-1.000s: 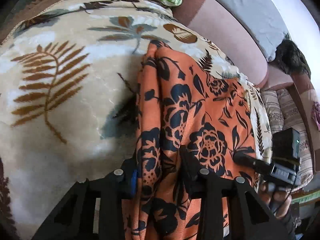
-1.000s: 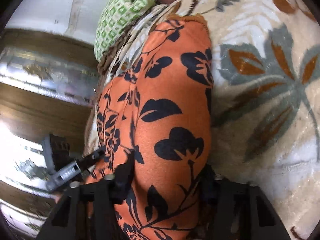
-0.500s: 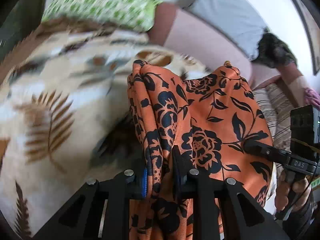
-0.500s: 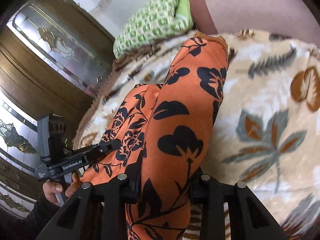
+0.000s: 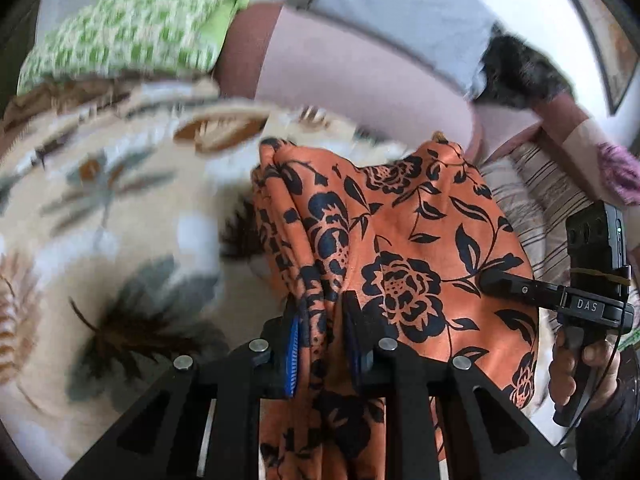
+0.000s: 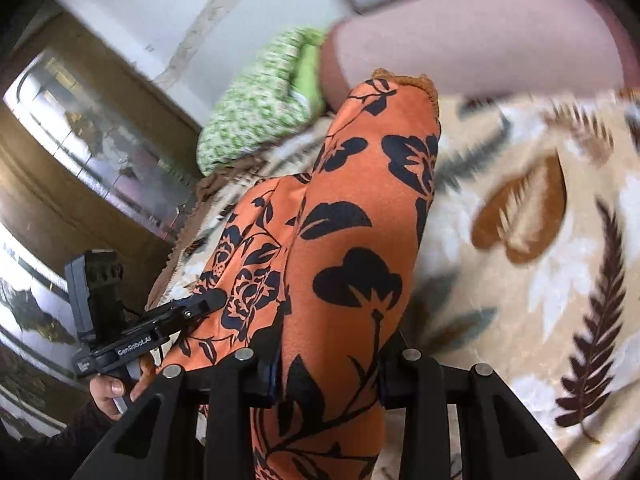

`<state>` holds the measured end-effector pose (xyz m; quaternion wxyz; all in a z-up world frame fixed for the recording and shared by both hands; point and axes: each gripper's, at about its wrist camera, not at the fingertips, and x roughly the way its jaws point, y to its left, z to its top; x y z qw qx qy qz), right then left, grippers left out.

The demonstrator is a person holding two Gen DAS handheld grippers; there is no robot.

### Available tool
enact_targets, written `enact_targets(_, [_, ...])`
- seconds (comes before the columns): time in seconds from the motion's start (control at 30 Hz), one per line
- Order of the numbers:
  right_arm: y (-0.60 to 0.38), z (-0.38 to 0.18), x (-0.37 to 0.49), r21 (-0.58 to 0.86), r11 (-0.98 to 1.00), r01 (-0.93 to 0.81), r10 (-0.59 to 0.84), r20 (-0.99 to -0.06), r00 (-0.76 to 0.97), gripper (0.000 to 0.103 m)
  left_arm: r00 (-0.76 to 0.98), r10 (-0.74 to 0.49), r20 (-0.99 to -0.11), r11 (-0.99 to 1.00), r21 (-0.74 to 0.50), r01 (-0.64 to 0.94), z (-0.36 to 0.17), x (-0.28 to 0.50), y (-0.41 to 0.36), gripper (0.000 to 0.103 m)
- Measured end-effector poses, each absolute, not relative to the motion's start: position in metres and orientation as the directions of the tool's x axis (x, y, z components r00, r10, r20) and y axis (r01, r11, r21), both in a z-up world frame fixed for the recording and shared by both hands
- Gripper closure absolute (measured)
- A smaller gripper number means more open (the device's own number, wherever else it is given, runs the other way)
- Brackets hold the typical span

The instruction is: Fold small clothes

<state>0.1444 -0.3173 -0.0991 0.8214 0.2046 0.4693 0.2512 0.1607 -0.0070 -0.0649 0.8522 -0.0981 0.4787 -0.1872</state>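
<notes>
Left wrist view showed the left hand-held gripper (image 5: 320,334) nearly closed, its blue pads pinching a bunched edge of the orange floral garment (image 5: 400,240). The garment hung lifted above the leaf-patterned blanket (image 5: 100,220), its far edge reaching toward the pink bolster (image 5: 360,80) behind the blanket. A green checked pillow (image 5: 132,36) lay at the blanket's far side. In the right wrist view, the right hand-held gripper (image 6: 328,364) had a thick fold of the same garment between its fingers, the jaws easing slightly wider while the pads still pressed the cloth. Both views were motion-blurred beyond the garment.
</notes>
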Motion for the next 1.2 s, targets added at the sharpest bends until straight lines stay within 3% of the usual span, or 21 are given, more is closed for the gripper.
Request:
enact_targets(0.07, [-0.321, -0.130, 0.147, 0.544, 0.828, -0.137, 0.548, -0.731, 0.406, 0.060, 0.407, -0.347, -0.845, 0.936, -0.286, 0.205, -0.099, 0.163, -0.017, 0.082])
enact_targets(0.1, [-0.320, -0.147, 0.147, 0.506, 0.858, -0.087, 0.499, -0.780, 0.379, 0.049, 0.401, -0.308, -0.862, 0.948, -0.245, 0.201, -0.110, 0.161, -0.020, 0.075])
enact_targets(0.2, [-0.327, -0.151, 0.137, 0.503, 0.863, -0.048, 0.475, -0.775, 0.417, 0.039, 0.437, -0.290, -0.851, 0.955, -0.227, 0.192, -0.101, 0.150, -0.016, 0.061])
enact_targets(0.37, [-0.327, -0.112, 0.118, 0.389, 0.920, -0.039, 0.352, -0.782, 0.514, 0.039, 0.511, -0.233, -0.827, 0.966, -0.140, 0.216, -0.069, 0.127, -0.005, 0.060])
enact_targets(0.47, [-0.317, -0.090, 0.100, 0.403, 0.912, -0.072, 0.369, -0.733, 0.571, 0.036, 0.521, -0.280, -0.806, 0.955, -0.181, 0.233, -0.060, 0.109, -0.003, 0.058])
enact_targets(0.5, [-0.313, -0.085, 0.091, 0.417, 0.904, -0.092, 0.389, -0.718, 0.577, 0.033, 0.520, -0.290, -0.803, 0.953, -0.189, 0.238, -0.061, 0.103, -0.004, 0.052])
enact_targets(0.57, [-0.302, -0.087, 0.078, 0.431, 0.894, -0.125, 0.419, -0.702, 0.576, 0.031, 0.502, -0.299, -0.811, 0.948, -0.195, 0.251, -0.072, 0.095, -0.011, 0.046])
enact_targets(0.67, [-0.284, -0.113, 0.074, 0.381, 0.915, -0.133, 0.391, -0.755, 0.527, 0.030, 0.444, -0.214, -0.870, 0.967, -0.124, 0.223, -0.107, 0.099, -0.020, 0.044])
enact_targets(0.7, [-0.282, -0.124, 0.075, 0.349, 0.927, -0.135, 0.366, -0.771, 0.521, 0.030, 0.421, -0.201, -0.884, 0.970, -0.121, 0.209, -0.115, 0.102, -0.022, 0.037])
enact_targets(0.73, [-0.281, -0.126, 0.076, 0.334, 0.932, -0.138, 0.355, -0.775, 0.523, 0.030, 0.411, -0.201, -0.889, 0.973, -0.134, 0.186, -0.118, 0.103, -0.020, 0.036])
enact_targets(0.9, [-0.287, -0.093, 0.069, 0.313, 0.946, -0.085, 0.307, -0.781, 0.543, 0.030, 0.493, -0.131, -0.860, 0.981, -0.038, 0.193, -0.077, 0.088, -0.028, 0.036])
enact_targets(1.03, [-0.299, -0.074, 0.028, 0.202, 0.979, -0.005, 0.165, -0.787, 0.595, 0.027, 0.575, -0.081, -0.814, 0.985, 0.021, 0.168, -0.046, 0.067, -0.029, 0.024])
enact_targets(1.2, [-0.296, -0.061, -0.016, 0.059, 0.997, 0.055, 0.014, -0.794, 0.608, 0.005, 0.613, -0.054, -0.789, 0.990, 0.037, 0.135, -0.022, 0.047, -0.033, 0.024])
